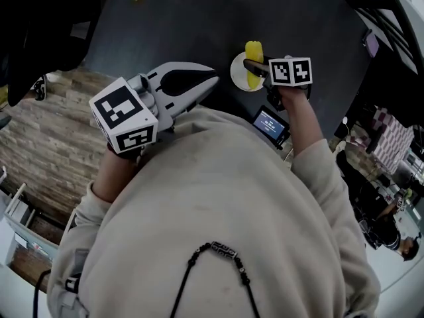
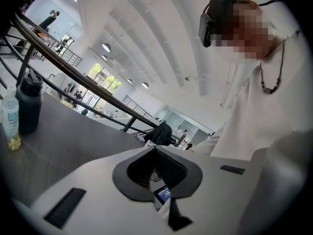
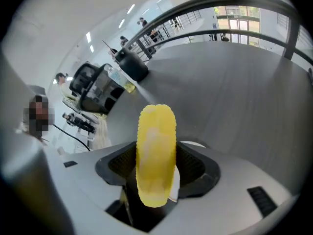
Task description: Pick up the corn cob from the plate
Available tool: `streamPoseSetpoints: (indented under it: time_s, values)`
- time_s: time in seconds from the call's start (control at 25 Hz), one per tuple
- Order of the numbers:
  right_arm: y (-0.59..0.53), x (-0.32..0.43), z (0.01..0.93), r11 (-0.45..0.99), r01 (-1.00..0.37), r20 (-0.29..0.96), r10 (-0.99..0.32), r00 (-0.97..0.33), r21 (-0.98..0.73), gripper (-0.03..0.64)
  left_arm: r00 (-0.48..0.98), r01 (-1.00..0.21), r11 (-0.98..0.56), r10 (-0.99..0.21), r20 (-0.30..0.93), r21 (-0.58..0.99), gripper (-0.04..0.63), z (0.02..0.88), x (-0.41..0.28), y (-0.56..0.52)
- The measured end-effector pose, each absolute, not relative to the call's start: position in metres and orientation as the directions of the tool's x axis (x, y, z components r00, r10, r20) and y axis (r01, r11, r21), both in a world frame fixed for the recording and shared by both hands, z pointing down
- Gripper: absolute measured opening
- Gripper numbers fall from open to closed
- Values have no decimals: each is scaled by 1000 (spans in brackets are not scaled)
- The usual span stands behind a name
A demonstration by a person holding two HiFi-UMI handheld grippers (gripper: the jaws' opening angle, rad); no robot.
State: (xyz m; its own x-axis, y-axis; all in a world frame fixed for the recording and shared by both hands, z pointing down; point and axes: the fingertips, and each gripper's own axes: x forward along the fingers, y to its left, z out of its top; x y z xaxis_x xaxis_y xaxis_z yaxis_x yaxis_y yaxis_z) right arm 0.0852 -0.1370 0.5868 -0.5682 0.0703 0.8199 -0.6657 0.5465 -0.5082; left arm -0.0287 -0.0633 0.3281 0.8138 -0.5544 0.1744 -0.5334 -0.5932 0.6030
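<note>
The yellow corn cob (image 1: 254, 59) sticks out forward from my right gripper (image 1: 252, 66), just over the small white plate (image 1: 238, 75) on the dark table. In the right gripper view the corn cob (image 3: 156, 153) stands between the black pads, and my right gripper (image 3: 156, 166) is shut on it; a sliver of the plate (image 3: 196, 144) shows behind. My left gripper (image 1: 207, 82) hovers to the left of the plate near the table's front edge, shut with nothing in it. In its own view the left gripper (image 2: 155, 150) points up toward the person's chest.
A small device with a lit screen (image 1: 270, 124) lies at the table's near edge below the plate. At the far side stand a water bottle (image 2: 10, 117) and a dark flask (image 2: 29, 106). Wood flooring (image 1: 46, 131) lies left of the table (image 1: 199, 18).
</note>
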Motion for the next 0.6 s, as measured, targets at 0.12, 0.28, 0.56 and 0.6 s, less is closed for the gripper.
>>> streamPoseSetpoints:
  time_s: [0.12, 0.28, 0.56, 0.6]
  values:
    - [-150, 70, 544, 518, -624, 733, 9, -681, -586, 255, 826, -519, -615, -541, 161, 594, 6, 323, -25, -67]
    - [-167, 51, 470, 522, -542, 591, -87, -802, -658, 255, 846, -491, -647, -514, 142, 583, 6, 315, -27, -73]
    - [-178, 55, 355, 594, -436, 382, -223, -897, -676, 255, 888, -434, -719, -441, 126, 542, 6, 298, -17, -95]
    - [-176, 60, 342, 612, -436, 371, -240, -897, -660, 255, 895, -425, -732, -428, 126, 533, 6, 294, -14, -96]
